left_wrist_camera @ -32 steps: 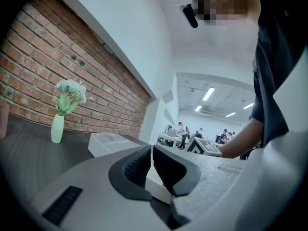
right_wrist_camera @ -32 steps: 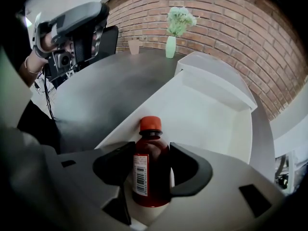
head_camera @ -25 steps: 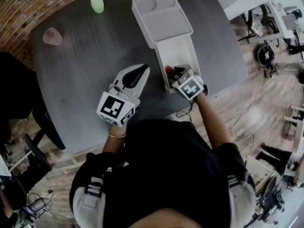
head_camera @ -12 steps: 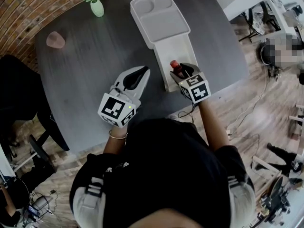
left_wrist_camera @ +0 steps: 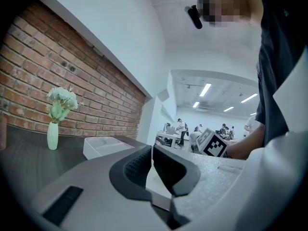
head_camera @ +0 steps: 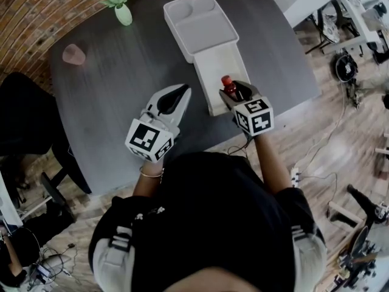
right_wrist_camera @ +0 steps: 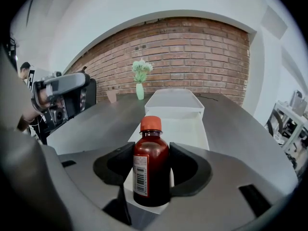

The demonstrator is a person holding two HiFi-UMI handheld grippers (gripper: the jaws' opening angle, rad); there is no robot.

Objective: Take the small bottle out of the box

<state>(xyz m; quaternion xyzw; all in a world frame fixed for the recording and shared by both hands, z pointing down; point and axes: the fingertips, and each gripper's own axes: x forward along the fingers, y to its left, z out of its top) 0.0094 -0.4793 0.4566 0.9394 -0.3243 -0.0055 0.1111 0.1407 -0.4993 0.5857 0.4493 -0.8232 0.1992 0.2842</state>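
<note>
A small dark-brown bottle [head_camera: 229,85] with an orange-red cap stands upright between the jaws of my right gripper [head_camera: 234,92], which is shut on its body. In the right gripper view the bottle [right_wrist_camera: 151,162] hangs above the near end of the open white box [right_wrist_camera: 192,124]. From the head view the box [head_camera: 214,55] lies on the dark table with its lid folded back at the far end. My left gripper [head_camera: 181,91] sits left of the box, jaws shut and empty. The left gripper view shows its pads [left_wrist_camera: 139,165] pressed together.
A pale green vase of white flowers [head_camera: 121,10] stands at the table's far edge, and a small pink object [head_camera: 74,55] lies at the far left. The table's near edge [head_camera: 200,135] runs just under both grippers. A dark chair stands to the left.
The right gripper has risen and drawn slightly back toward me with the bottle, which has come up out of the box. The left gripper has stayed put.
</note>
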